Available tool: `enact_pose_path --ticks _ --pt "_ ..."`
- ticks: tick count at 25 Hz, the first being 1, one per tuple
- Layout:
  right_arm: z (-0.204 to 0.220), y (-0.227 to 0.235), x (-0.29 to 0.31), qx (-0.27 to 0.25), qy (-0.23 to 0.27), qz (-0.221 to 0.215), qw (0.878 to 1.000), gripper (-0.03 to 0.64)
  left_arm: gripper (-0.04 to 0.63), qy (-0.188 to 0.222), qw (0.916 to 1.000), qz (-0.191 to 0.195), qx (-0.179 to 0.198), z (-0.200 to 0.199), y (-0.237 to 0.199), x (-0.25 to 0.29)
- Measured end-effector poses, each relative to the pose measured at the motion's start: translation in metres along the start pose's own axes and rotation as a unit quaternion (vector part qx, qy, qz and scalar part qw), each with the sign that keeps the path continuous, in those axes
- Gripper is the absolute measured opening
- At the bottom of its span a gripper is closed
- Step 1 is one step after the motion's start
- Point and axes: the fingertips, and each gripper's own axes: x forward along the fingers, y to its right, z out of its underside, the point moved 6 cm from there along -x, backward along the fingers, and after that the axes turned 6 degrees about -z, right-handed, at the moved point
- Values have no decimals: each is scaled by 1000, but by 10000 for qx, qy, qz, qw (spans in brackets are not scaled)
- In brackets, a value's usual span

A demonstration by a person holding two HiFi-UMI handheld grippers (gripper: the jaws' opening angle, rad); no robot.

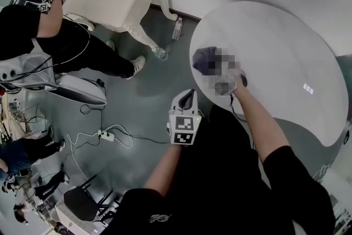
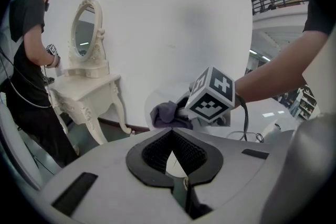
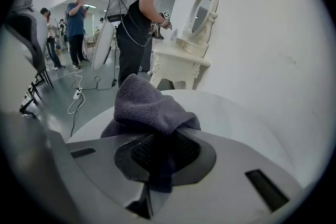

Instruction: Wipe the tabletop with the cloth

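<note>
Gripping a bunched fold of the cloth (image 3: pixel 152 105), the right tool (image 3: pixel 163 152) has its jaws clamped tight. The cloth sits at the near edge of the round white bench (image 3: pixel 231 113); surface contact unclear. Left tool (image 2: pixel 176 157): jaws together, empty, off the bench over the floor (image 1: pixel 137 118). Step, as judged: wipe just starting. Next: press the cloth down and sweep across the bare top.

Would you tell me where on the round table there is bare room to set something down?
Nearly all of the white tabletop is bare, from the wall-side rim across to the rim by the person. Only its left edge is crowded, where the right gripper holds the cloth. The left gripper hangs off the table, over the floor.
</note>
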Motion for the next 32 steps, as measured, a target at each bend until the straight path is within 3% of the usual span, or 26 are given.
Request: enact_pose_path --ticks 10,21,27,32 --pt "24 -67 -36 -155 -134 75 9998 32 8 211 9995 199 97 12 18 -28" --pt "73 -88 -81 -660 -63 -213 9976 32 6 257 9993 87 266 4 65 -27" --pt "120 -81 -109 -1275 -152 -337 9911 32 8 130 9991 -14 391 -15 99 -7" --pt "156 -77 -137 -1182 -43 -318 9925 32 8 13 9980 140 614 -20 145 0"
